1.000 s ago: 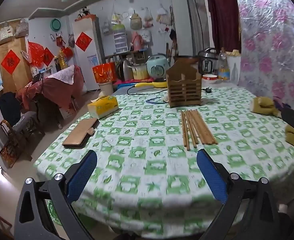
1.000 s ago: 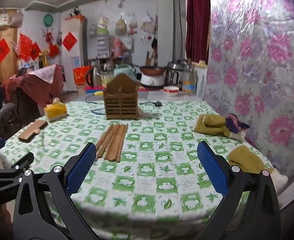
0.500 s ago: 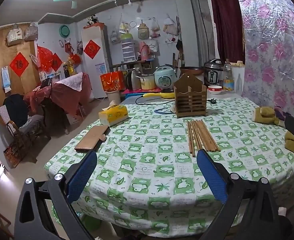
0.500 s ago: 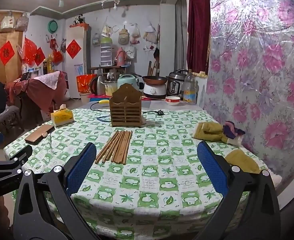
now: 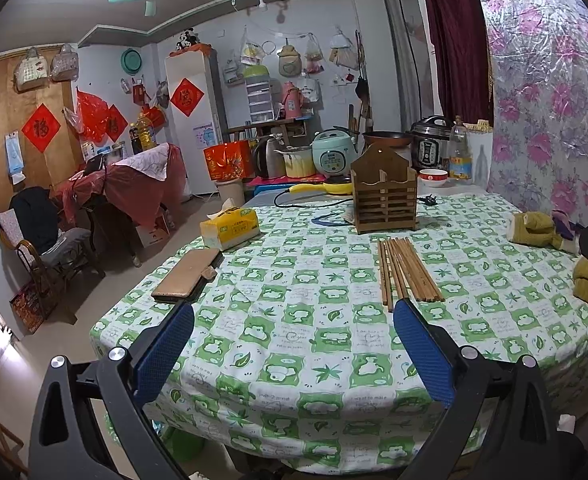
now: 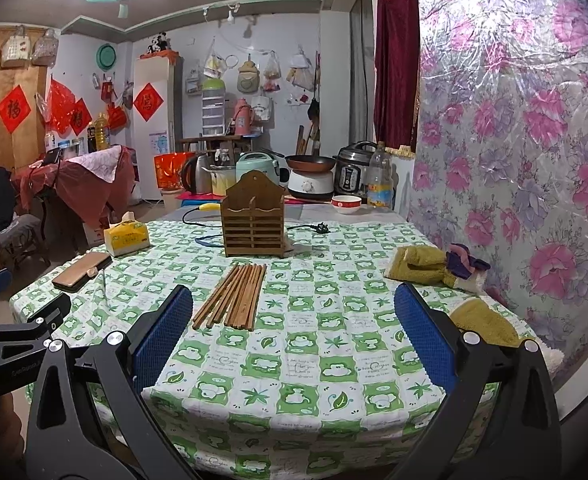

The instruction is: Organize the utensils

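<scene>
Several wooden chopsticks (image 5: pixel 406 270) lie side by side on the green-checked tablecloth; they also show in the right wrist view (image 6: pixel 233 295). Behind them stands a brown slatted wooden utensil holder (image 5: pixel 384 198), which also shows in the right wrist view (image 6: pixel 253 222) and looks empty. My left gripper (image 5: pixel 292 350) is open and empty, held near the table's front edge, short of the chopsticks. My right gripper (image 6: pixel 292 338) is open and empty, above the front of the table, to the right of the chopsticks.
A yellow tissue box (image 5: pixel 230 230) and a phone in a brown case (image 5: pixel 186 276) lie at the table's left. Folded olive cloths (image 6: pixel 424 266) lie at the right by the flowered wall. A cable and plug (image 6: pixel 318 228) lie near the holder. Kitchen appliances stand behind the table.
Both grippers have pulled back and risen, so the table, chopsticks and holder sit farther away and lower in both views. Both stay open.
</scene>
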